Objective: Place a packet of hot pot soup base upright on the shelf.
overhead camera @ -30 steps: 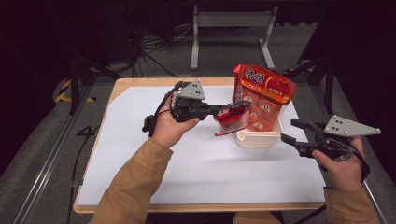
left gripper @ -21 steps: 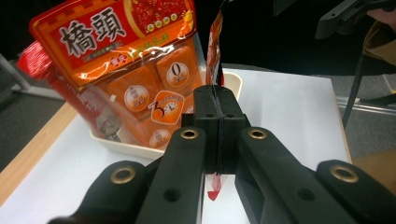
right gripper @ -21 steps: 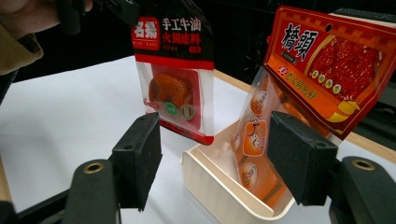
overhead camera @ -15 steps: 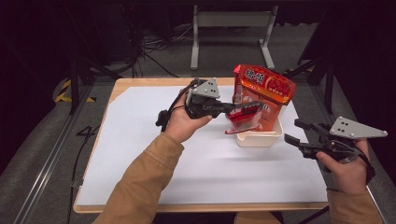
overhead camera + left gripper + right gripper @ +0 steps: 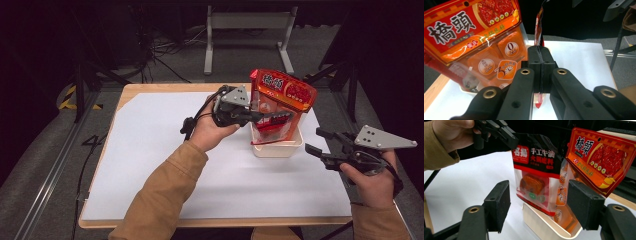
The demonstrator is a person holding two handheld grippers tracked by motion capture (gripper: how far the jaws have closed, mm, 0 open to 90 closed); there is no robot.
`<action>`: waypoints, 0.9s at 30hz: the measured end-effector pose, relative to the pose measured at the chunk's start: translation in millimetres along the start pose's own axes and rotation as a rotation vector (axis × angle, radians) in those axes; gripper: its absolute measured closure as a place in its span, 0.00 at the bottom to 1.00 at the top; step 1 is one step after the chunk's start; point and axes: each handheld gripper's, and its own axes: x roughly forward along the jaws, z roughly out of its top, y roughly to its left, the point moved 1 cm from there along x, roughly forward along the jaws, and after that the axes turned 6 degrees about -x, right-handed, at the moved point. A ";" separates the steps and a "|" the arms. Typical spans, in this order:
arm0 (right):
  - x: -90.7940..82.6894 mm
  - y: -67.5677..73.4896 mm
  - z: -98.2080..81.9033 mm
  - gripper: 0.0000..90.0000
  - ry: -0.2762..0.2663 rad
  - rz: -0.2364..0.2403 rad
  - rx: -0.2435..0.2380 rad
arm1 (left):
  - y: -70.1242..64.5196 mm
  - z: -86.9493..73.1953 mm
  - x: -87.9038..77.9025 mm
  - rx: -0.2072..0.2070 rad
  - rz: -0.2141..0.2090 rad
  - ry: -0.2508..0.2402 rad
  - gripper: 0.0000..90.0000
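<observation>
Surface (image 5: pixel 150 165): white sheet over a wooden top.

Tray (image 5: pixel 276 148): shallow cream container, near the right edge of the surface, towards the far side.

Orange packet (image 5: pixel 283 95): tall red-and-orange pouch with large printed characters, standing tilted in the tray, leaning towards the far right corner.

Dark packet (image 5: pixel 536 172): black-and-red pouch with a clear window, hanging over the tray just beside the orange packet, its lower edge at the tray's rim.

Left gripper (image 5: pixel 256 116): jaws pressed together on the top edge of the dark packet, holding it up.

Right gripper (image 5: pixel 316 141): jaws spread wide, empty, held off the right edge of the surface, pointing towards the tray.
</observation>
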 end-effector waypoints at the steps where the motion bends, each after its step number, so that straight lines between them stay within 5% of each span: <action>1: -0.1 -0.1 0.0 0.39 0.001 0.000 0.000 | 0.7 0.3 3.4 0.000 -0.003 0.000 1.00; 27: 1.9 -0.3 -1.6 0.39 0.004 0.005 0.004 | 2.8 -5.3 39.1 0.005 -0.051 0.041 1.00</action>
